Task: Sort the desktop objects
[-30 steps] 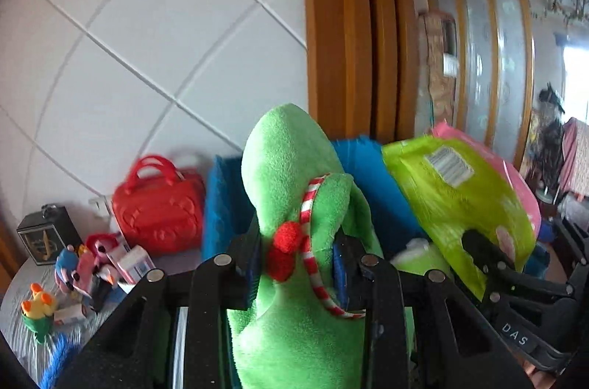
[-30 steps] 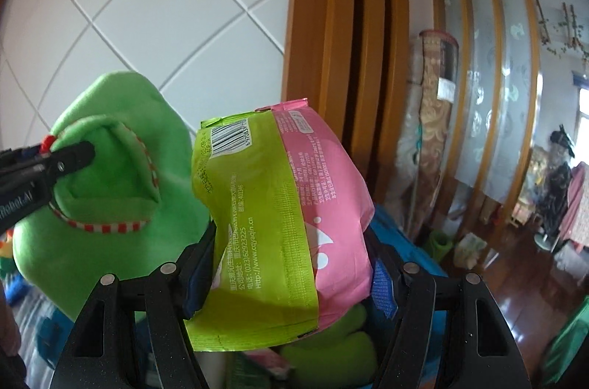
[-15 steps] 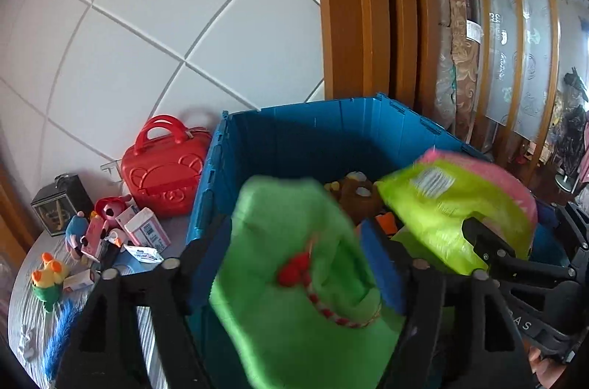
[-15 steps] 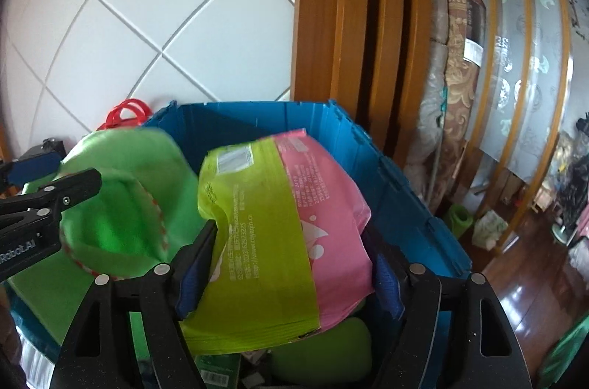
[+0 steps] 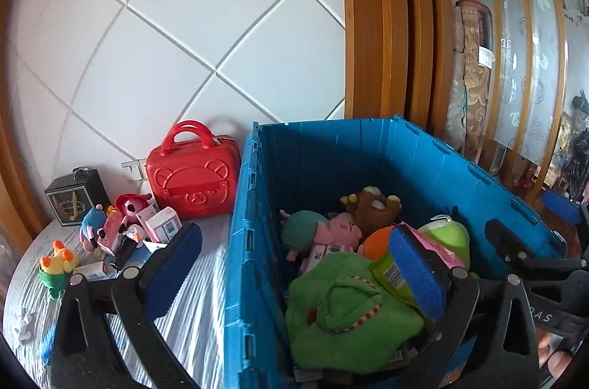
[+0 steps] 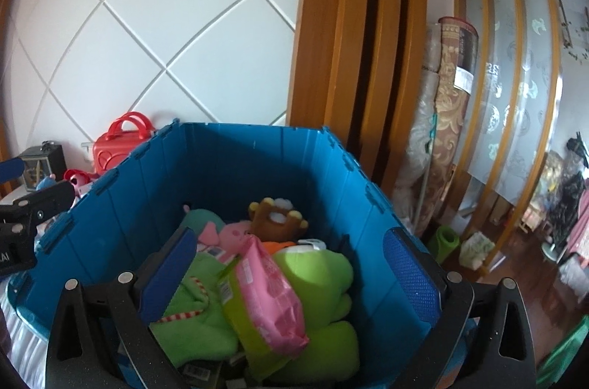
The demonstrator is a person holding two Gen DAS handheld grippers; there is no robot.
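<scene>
Both hand-held grippers, left (image 5: 294, 264) and right (image 6: 291, 264), hang released over the bin (image 5: 368, 146); plush (image 5: 342, 311) and packet (image 6: 268, 293) lie inside. Lift clear of the rim, then swing left toward the toys (image 5: 110, 234) at 9 o'clock on the desk (image 5: 198, 300).

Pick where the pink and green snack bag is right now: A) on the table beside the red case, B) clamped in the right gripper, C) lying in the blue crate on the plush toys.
C: the snack bag lies loose inside the blue crate on the green plush toys, with the right gripper open above it.
</scene>
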